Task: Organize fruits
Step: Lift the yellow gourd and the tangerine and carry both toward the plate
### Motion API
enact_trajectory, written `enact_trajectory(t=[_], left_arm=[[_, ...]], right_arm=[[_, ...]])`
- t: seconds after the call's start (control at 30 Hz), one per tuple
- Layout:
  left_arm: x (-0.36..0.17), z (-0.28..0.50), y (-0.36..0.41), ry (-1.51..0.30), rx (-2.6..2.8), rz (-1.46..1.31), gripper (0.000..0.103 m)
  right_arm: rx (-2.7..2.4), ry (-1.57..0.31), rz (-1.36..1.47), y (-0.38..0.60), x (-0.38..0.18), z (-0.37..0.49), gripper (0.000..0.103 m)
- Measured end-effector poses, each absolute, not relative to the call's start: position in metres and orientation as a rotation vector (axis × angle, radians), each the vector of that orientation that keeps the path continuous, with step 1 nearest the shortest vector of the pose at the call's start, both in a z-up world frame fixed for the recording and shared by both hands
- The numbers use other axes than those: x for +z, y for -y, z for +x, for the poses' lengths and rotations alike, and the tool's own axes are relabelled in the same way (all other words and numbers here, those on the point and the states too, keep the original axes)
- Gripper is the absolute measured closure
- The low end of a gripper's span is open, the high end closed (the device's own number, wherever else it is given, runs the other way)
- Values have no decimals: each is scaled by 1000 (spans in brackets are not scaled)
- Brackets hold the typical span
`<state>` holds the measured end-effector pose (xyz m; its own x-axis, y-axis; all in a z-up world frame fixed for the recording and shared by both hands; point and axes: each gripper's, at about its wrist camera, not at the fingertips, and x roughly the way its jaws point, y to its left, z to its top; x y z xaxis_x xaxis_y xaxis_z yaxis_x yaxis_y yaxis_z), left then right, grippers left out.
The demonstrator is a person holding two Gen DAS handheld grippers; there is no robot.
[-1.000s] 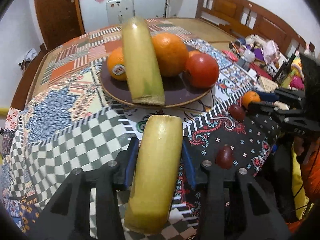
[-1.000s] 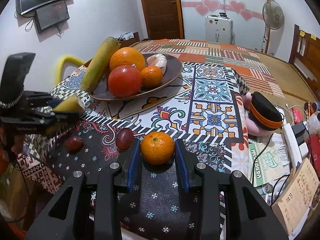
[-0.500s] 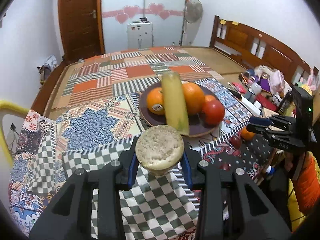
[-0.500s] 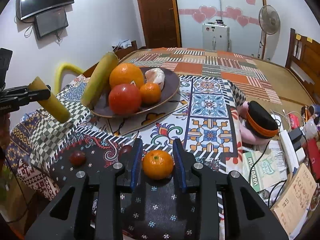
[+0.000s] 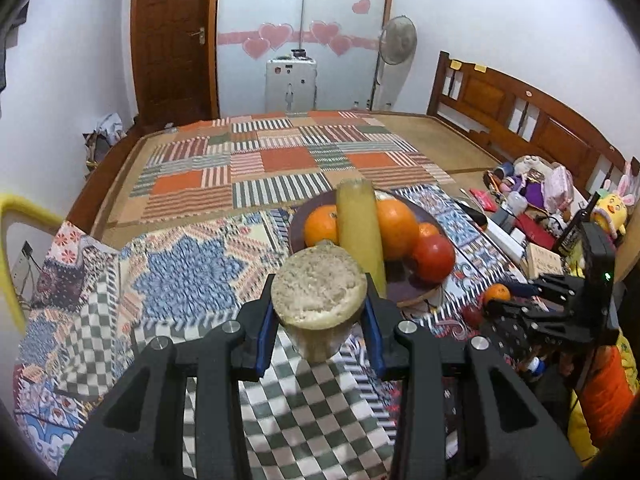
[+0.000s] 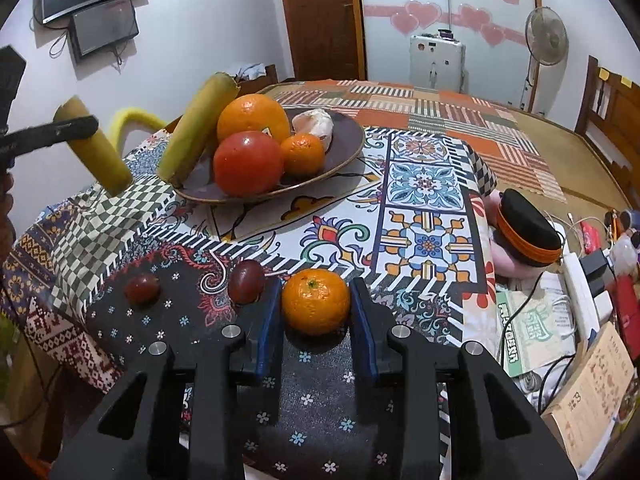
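Note:
My left gripper (image 5: 320, 320) is shut on a short yellow cane piece (image 5: 319, 282), held in the air with its fibrous cut end toward the camera; in the right wrist view the piece (image 6: 96, 152) hangs left of the plate. The brown plate (image 6: 344, 132) holds a longer cane piece (image 6: 196, 132), a large orange (image 6: 252, 118), a red fruit (image 6: 246, 162) and a small mandarin (image 6: 302, 154). My right gripper (image 6: 316, 296) has its pads against a mandarin (image 6: 316, 300) that rests on the dark cloth; its jaws are opening slightly. Two dark red fruits (image 6: 246, 282) (image 6: 142, 288) lie to its left.
A black-and-orange cap (image 6: 524, 232), a power strip (image 6: 580, 284), cables and papers crowd the right side. A yellow chair back (image 5: 12, 240) stands at the far left. Patchwork cloth (image 5: 260, 160) covers the surface beyond the plate, with a wooden headboard (image 5: 520, 120) behind.
The left gripper lifted the cane piece off the checked cloth and tipped it, so its cut end now faces the camera. The right jaws closed in on the mandarin.

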<state>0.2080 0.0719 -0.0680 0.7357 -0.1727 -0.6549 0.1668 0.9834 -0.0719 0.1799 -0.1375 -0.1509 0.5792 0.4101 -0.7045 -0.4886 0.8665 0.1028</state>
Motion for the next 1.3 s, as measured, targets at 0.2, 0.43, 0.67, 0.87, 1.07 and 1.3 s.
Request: enact_trajectory(t=[0.2, 0.43, 0.67, 0.87, 1.07, 1.3], left_arm=[[-52, 238, -72, -678, -142, -6, 66], [-38, 276, -57, -624, -113, 39, 66], [-41, 315, -35, -613, -93, 115, 66], [-45, 339, -25, -630, -116, 88, 66], [-51, 349, -1, -611, -120, 165, 66], [-65, 364, 14, -631, -161, 130, 66]], right_arm=[[528, -747, -88, 135, -134, 188, 71], [523, -692, -101, 129, -122, 213, 71], [530, -669, -101, 121, -115, 246, 71], [540, -670, -112, 112, -114, 268, 71], [539, -672, -161, 104, -111, 278, 71], [554, -689, -160, 100, -116, 285, 71]])
